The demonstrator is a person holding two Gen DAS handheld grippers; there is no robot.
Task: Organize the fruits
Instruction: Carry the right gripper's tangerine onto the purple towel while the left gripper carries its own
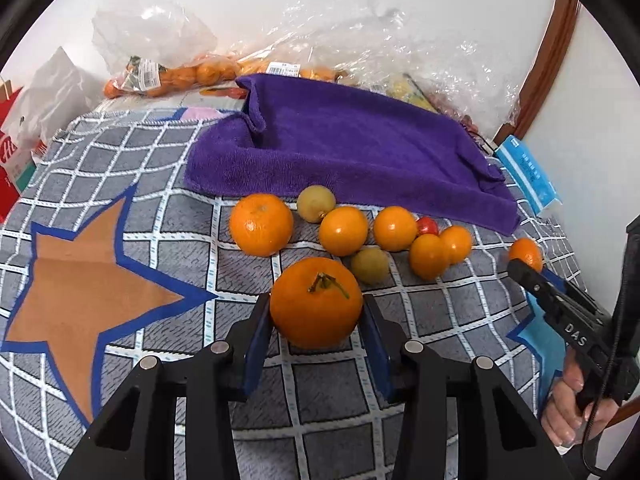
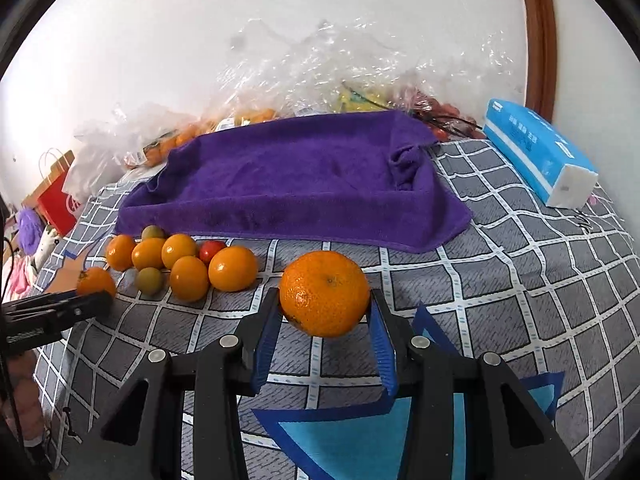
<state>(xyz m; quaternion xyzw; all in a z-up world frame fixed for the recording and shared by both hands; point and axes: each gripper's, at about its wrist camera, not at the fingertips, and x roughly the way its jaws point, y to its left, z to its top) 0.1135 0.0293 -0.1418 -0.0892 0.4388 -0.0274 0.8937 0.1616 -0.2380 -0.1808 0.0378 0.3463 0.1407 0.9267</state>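
My left gripper [image 1: 316,312] is shut on a stemmed orange [image 1: 316,302], its blue pads pressing both sides. My right gripper [image 2: 325,308] is shut on another orange [image 2: 325,294], held just above the checked cloth [image 2: 500,280]. In the left wrist view the right gripper [image 1: 520,270] shows at the right edge with its orange [image 1: 526,253]. A loose cluster of several oranges [image 1: 261,224], two greenish fruits [image 1: 316,203] and a small red tomato [image 1: 427,225] lies in front of a purple towel [image 1: 352,152]. The same cluster [image 2: 188,268] sits left of my right gripper.
Clear plastic bags [image 1: 168,32] with more oranges and other fruit line the wall behind the towel. A blue tissue pack [image 2: 540,152] lies at the right. A red paper bag [image 2: 58,200] stands at the left. A hand [image 1: 572,412] grips the right tool.
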